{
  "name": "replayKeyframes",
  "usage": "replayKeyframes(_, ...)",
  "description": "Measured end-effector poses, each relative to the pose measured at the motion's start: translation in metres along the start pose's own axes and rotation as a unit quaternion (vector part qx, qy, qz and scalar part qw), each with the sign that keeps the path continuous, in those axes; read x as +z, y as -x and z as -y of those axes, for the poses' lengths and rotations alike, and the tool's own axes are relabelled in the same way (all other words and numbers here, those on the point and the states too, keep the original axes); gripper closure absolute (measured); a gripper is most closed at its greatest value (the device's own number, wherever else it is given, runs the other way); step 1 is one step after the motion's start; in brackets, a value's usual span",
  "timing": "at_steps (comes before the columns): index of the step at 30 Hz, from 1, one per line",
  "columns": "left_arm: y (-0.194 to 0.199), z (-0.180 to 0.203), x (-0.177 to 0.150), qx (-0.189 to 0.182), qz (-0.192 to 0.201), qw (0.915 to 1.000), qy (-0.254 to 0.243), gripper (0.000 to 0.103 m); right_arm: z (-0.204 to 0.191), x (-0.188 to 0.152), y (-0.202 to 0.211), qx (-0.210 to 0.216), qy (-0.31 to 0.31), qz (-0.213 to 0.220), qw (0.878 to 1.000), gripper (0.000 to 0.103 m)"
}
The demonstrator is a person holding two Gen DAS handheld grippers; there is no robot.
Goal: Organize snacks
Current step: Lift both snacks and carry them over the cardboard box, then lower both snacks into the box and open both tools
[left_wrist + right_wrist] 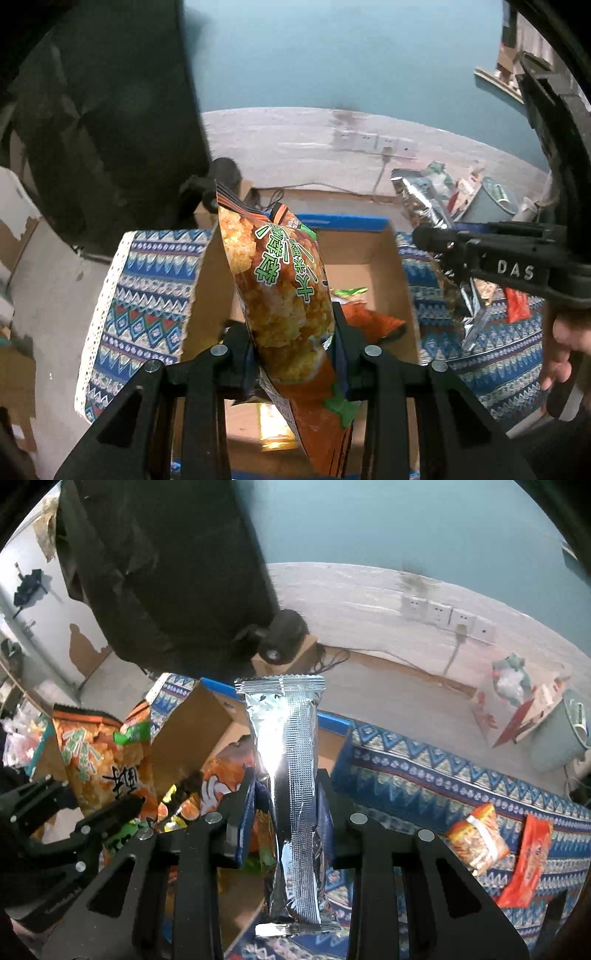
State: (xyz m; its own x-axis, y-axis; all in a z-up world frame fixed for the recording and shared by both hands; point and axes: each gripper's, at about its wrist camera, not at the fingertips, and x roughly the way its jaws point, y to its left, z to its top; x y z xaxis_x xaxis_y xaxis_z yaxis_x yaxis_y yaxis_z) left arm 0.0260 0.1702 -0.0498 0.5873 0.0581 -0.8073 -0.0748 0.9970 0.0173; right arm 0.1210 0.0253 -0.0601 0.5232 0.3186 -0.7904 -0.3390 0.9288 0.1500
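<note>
Mid-task: left hand-held gripper (291, 354) clamps an orange snack bag (280, 288) over the cardboard box (354, 254), which already holds some packs. Right hand-held gripper (291, 812) clamps a silver packet (288, 760); two small packs (480, 838) remain on the counter (424, 775) at 4 o'clock.

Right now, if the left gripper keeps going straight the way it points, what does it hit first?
Likely the open cardboard box: the left gripper, shut on the orange snack bag, points down into it, toward the snack packets inside. Depth is unclear.

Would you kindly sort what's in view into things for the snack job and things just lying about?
Job: orange bag, silver packet, cardboard box, loose snacks on the cloth.
Lying about: wall sockets, bin, black jacket.
</note>
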Motion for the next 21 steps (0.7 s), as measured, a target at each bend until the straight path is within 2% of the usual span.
replayKeyframes(8, -0.015, -0.021, -0.006, 0.018, -0.020, 0.9995, 0.016, 0.069, -0.011, 0.003, -0.030, -0.001, 0.011, -0.024, 1.000, 0.075)
replayKeyframes(17, -0.029, -0.027, -0.011, 0.032, -0.046, 0.9983, 0.018, 0.066, -0.018, 0.003, -0.043, 0.000, 0.015, -0.036, 0.999, 0.075)
replayKeyframes(20, -0.029, -0.028, -0.011, 0.042, -0.047, 0.9979, 0.018, 0.051, -0.021, 0.004, -0.044, 0.001, 0.018, -0.036, 0.999, 0.075)
replayKeyframes(21, -0.028, -0.028, -0.011, 0.046, -0.044, 0.9978, 0.018, 0.042, -0.022, 0.004, -0.044, 0.001, 0.020, -0.036, 0.999, 0.075)
